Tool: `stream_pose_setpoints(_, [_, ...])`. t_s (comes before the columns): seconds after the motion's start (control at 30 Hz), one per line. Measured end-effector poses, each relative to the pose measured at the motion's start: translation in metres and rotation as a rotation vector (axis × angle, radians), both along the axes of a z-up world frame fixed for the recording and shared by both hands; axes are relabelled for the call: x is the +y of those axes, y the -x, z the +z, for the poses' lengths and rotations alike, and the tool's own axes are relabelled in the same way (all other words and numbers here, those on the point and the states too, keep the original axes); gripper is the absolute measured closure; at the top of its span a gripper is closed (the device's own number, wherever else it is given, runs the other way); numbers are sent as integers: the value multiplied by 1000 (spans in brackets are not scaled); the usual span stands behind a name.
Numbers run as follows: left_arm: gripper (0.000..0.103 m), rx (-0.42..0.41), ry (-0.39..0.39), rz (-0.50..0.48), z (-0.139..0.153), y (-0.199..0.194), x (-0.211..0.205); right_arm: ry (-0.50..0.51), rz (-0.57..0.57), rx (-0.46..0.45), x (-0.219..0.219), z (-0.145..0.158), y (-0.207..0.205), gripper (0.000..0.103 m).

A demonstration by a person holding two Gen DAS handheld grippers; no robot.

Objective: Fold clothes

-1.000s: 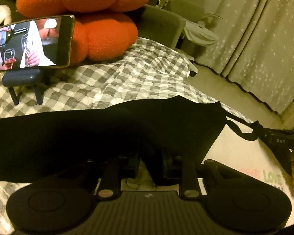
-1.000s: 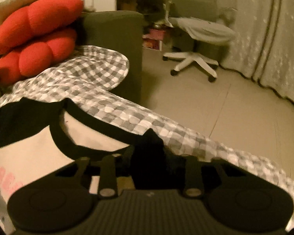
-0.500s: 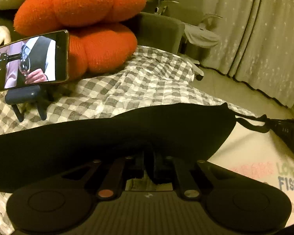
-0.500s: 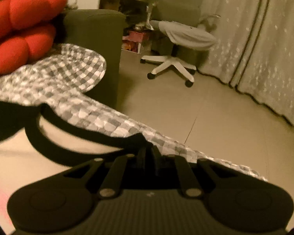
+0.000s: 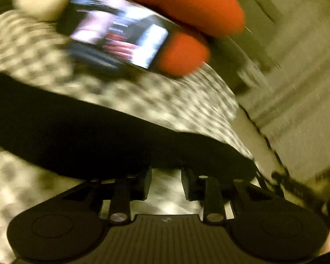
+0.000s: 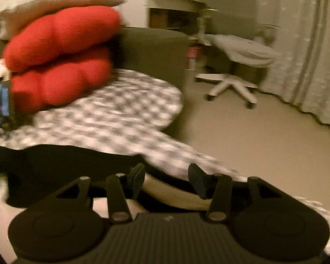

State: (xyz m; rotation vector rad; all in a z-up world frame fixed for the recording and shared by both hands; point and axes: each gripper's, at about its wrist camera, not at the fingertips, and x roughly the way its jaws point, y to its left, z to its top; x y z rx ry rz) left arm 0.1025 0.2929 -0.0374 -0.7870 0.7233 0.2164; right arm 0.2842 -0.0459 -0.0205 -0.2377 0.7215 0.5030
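Looking along the left gripper (image 5: 166, 183), found its fingers spread apart and clamped on nothing, with bare checked blanket (image 5: 171, 112) showing in the gap. Found the black part of the shirt (image 5: 99, 136) lying in a broad band across that blanket, just beyond the fingertips and hiding their very ends. Could not judge contact between cloth and tips. Followed the band from the left edge of the view to a rounded end at the right, a little past the right-hand finger.

Found the right gripper (image 6: 167, 181) likewise released, fingers wide, grasping nothing. Saw the pale body of the shirt in the gap between those fingers and beneath them, edged by a black rim. Saw the black part stretched away to the left of the left-hand finger, flat on the blanket. Placed the whole garment on the blanket-draped sofa (image 6: 154, 50), near the blanket's floor-side edge.

Made out a phone (image 5: 118, 37) leaning by an orange cushion (image 5: 187, 6) beyond the shirt, screen lit but far too smeared to read. Could not read any lettering on the shirt through the blur either. Noted an office chair (image 6: 235, 66) and a pale curtain (image 6: 308, 44) well apart from the sofa, across the floor.
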Motion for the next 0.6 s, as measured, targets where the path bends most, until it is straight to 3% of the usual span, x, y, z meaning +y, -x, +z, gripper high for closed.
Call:
stream_pose_setpoints(0.17, [74,40,109,148,-14,26,42,64,93,46,47,-19,8,63])
stream_pose_setpoints(0.27, [74,46,212,223,-27,38,64,127,103,13,61,-25,14,77])
stream_pose_setpoints(0.3, [74,39,239,241,-29,41,69,136,93,-1,63,-22,15,90])
stream_pose_setpoints(0.37, [74,39,246,268,-30,44,74,135,88,-34,68,-16,19,90])
stream_pose_setpoints(0.5, [75,36,200,317,-23,48,79,69,226,-34,81,-1,44,82])
stream_pose_setpoints(0.6, [75,42,125,361,-18,51,86,52,372,-45,103,6,71,56])
